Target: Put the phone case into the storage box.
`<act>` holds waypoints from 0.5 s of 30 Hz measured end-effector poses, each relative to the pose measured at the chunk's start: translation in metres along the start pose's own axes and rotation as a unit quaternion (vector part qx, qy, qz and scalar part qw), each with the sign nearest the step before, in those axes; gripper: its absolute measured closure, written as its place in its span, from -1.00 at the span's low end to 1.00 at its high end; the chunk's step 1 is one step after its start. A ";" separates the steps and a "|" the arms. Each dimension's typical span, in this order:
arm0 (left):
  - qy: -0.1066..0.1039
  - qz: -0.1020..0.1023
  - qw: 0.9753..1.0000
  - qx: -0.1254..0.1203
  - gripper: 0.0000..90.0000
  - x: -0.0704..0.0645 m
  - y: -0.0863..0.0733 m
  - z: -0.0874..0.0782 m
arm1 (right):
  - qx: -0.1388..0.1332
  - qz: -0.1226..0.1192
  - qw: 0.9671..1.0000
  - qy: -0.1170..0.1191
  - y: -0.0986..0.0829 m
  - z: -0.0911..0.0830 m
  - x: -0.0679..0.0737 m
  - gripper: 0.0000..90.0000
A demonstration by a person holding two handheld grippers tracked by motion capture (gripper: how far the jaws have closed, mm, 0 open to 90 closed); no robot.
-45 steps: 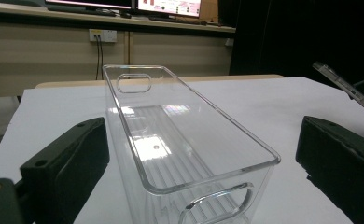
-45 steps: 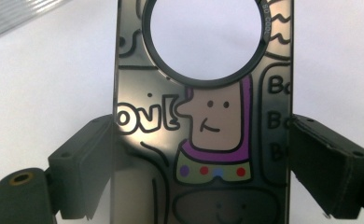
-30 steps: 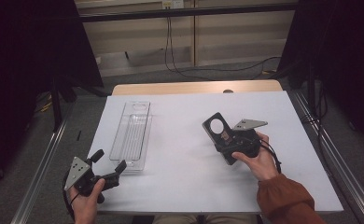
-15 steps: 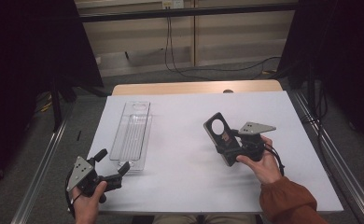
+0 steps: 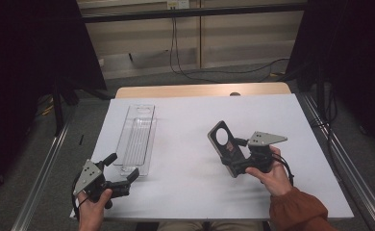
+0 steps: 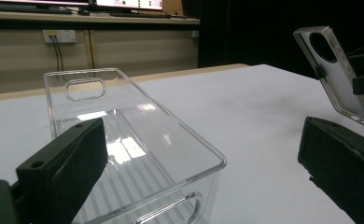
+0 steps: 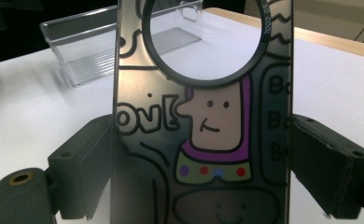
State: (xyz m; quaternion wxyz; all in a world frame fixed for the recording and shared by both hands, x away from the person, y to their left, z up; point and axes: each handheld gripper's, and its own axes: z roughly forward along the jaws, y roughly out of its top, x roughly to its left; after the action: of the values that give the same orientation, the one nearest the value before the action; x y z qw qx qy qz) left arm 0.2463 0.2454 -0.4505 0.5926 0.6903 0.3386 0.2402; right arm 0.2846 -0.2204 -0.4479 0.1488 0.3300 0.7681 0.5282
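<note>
A dark phone case (image 5: pixel 222 143) with a round camera hole is tilted up above the white table (image 5: pixel 185 115), right of centre. My right gripper (image 5: pixel 234 158) is shut on its lower part. In the right gripper view the case (image 7: pixel 203 116) shows a cartoon figure between the jaws of the right gripper (image 7: pixel 203 172). My left gripper (image 5: pixel 123 167) is open near the front left edge, just before the near end of a clear plastic tray (image 5: pixel 137 137). In the left gripper view the tray (image 6: pixel 124 135) lies ahead between the open jaws of the left gripper (image 6: pixel 203 168), with the case (image 6: pixel 336 74) at the far right.
A wooden table edge (image 5: pixel 200 90) runs along the back. Metal rails (image 5: pixel 46 168) flank the table on both sides, and cables (image 5: pixel 233 70) lie on the floor behind. The clear tray (image 7: pixel 101 51) holds nothing that I can see.
The right gripper has drawn the phone case slightly nearer to the person. The left gripper has shifted a little to the right, still open.
</note>
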 end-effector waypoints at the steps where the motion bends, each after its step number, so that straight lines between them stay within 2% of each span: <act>1: -0.002 0.005 1.000 0.002 -0.95 0.000 0.000 0.001 | -0.003 0.001 1.000 0.001 -0.001 0.000 0.000 -0.73; 5: -0.006 0.005 1.000 0.008 -0.95 -0.001 -0.001 0.004 | -0.007 -0.003 1.000 0.015 -0.002 0.000 0.003 -0.73; 6: -0.006 0.010 1.000 0.013 -0.95 -0.001 0.000 0.004 | -0.008 -0.004 1.000 0.021 -0.002 0.000 0.004 -0.73; 7: -0.007 0.001 1.000 0.009 -0.95 -0.002 -0.001 0.006 | -0.009 -0.006 1.000 0.023 -0.002 0.001 0.005 -0.73; 8: -0.012 0.008 1.000 0.014 -0.95 -0.001 0.000 0.006 | -0.010 -0.006 1.000 0.026 -0.002 0.001 0.006 -0.73; 11: -0.025 0.004 0.999 0.020 -0.93 -0.002 0.000 0.009 | -0.010 -0.007 0.999 0.033 -0.003 0.003 0.008 -0.73; 13: -0.041 -0.003 0.999 0.025 -0.92 -0.002 0.001 0.011 | -0.012 -0.009 0.999 0.038 -0.003 0.004 0.009 -0.73; 15: -0.052 0.005 0.998 0.031 -0.91 -0.002 0.002 0.012 | -0.009 -0.009 0.999 0.039 -0.003 0.005 0.011 -0.73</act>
State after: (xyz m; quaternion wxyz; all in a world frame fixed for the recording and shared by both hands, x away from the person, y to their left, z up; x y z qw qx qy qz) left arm 0.2540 0.2358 -0.4506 0.5866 0.7215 0.3111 0.1963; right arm 0.2787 -0.2106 -0.4513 0.1265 0.3006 0.7717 0.5460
